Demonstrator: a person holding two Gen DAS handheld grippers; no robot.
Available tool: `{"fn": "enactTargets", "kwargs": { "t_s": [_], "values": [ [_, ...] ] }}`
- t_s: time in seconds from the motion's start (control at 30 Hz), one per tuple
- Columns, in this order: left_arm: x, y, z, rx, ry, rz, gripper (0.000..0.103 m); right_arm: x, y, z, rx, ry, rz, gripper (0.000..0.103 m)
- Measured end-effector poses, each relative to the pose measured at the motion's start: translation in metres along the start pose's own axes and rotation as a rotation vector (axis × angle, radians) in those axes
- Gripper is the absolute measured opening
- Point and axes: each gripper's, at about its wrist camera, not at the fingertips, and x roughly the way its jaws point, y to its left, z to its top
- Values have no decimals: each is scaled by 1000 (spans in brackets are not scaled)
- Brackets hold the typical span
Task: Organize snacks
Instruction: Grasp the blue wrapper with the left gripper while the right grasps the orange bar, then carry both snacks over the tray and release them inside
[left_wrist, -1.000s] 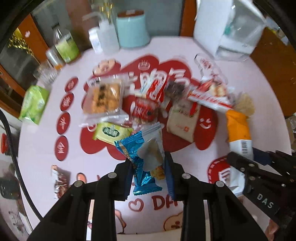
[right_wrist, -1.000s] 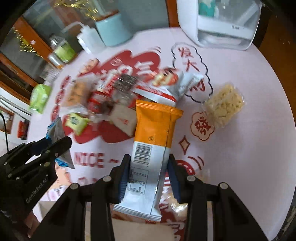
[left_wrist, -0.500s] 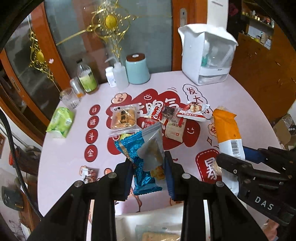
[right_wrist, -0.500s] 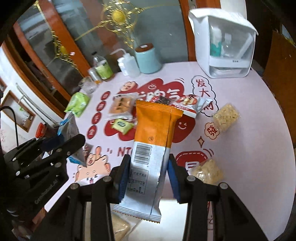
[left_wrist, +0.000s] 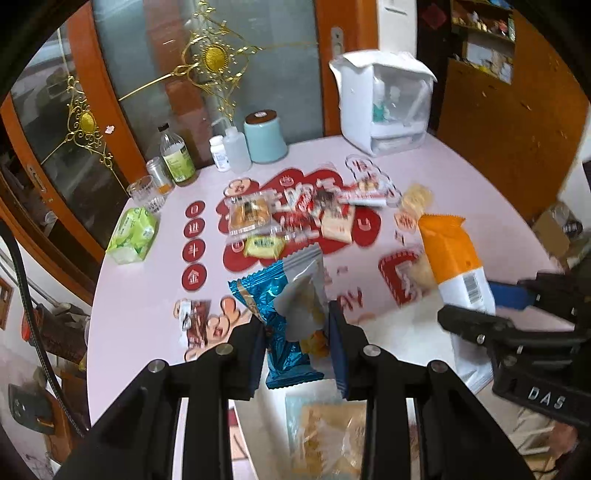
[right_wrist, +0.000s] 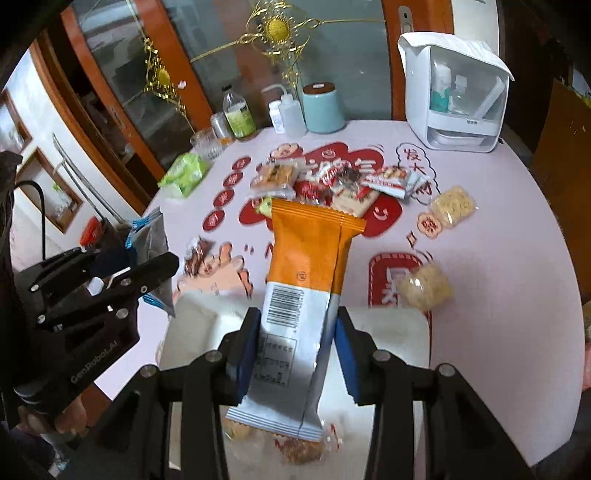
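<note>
Snack pile (left_wrist: 295, 218) lay mid-table (left_wrist: 147, 295); bottles (left_wrist: 177, 155) behind at far edge; dispenser (left_wrist: 384, 107) far right.

Two grippers (left_wrist: 297, 345); two clear puffed-snack bags (right_wrist: 453, 205); one green pack (right_wrist: 183, 174)

Your round pink table (left_wrist: 122, 295), red cartoon print. Landmark: teal canister (left_wrist: 265, 136) at far edge. Just left of it, white squeeze bottle (left_wrist: 236, 148), small pill bottle, green-label glass bottle (left_wrist: 177, 157), glass tumbler (left_wrist: 146, 190). Right of it, white dispenser box (left_wrist: 384, 107). Nearer than canister, mid-table snack pile (left_wrist: 295, 218); left of pile, green wipes pack (left_wrist: 133, 236). Right of pile, two clear bags of pale puffs (right_wrist: 453, 204).
</note>
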Motion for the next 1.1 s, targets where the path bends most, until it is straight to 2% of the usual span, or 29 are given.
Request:
{"fn": "enactTargets", "kwargs": {
  "t_s": [0.23, 0.33, 0.63, 0.67, 0.7, 0.77, 0.83, 0.87, 0.9, 1.1],
  "values": [
    [11, -15, -46, 66, 77, -42, 29, 16, 3, -43, 9, 88, -24, 41],
    [22, -20, -58, 86, 118, -51, 29, 30, 2, -61, 2, 143, -71, 41],
    [49, -32, -79, 112, 227, -73, 31, 48, -7, -91, 1, 225, -124, 45],
    [51, -34, -80, 115, 238, -77, 39, 49, -7, -93, -4, 232, -117, 45],
    [52, -34, -82, 118, 250, -90, 61, 50, -9, -94, 1, 240, -101, 45],
    [52, -34, -84, 114, 258, -101, 87, 50, -11, -97, 18, 255, -85, 45],
    [50, -33, -86, 107, 259, -131, 88, 50, -11, -100, 15, 259, -91, 55],
    [50, -33, -86, 103, 265, -142, 90, 48, -11, -101, 11, 253, -100, 67],
    [50, -32, -86, 95, 271, -145, 95, 45, -10, -102, 7, 241, -109, 72],
    [42, -18, -83, 28, 248, -142, 98, 35, -6, -98, 4, 206, -119, 73]
  ]
}}
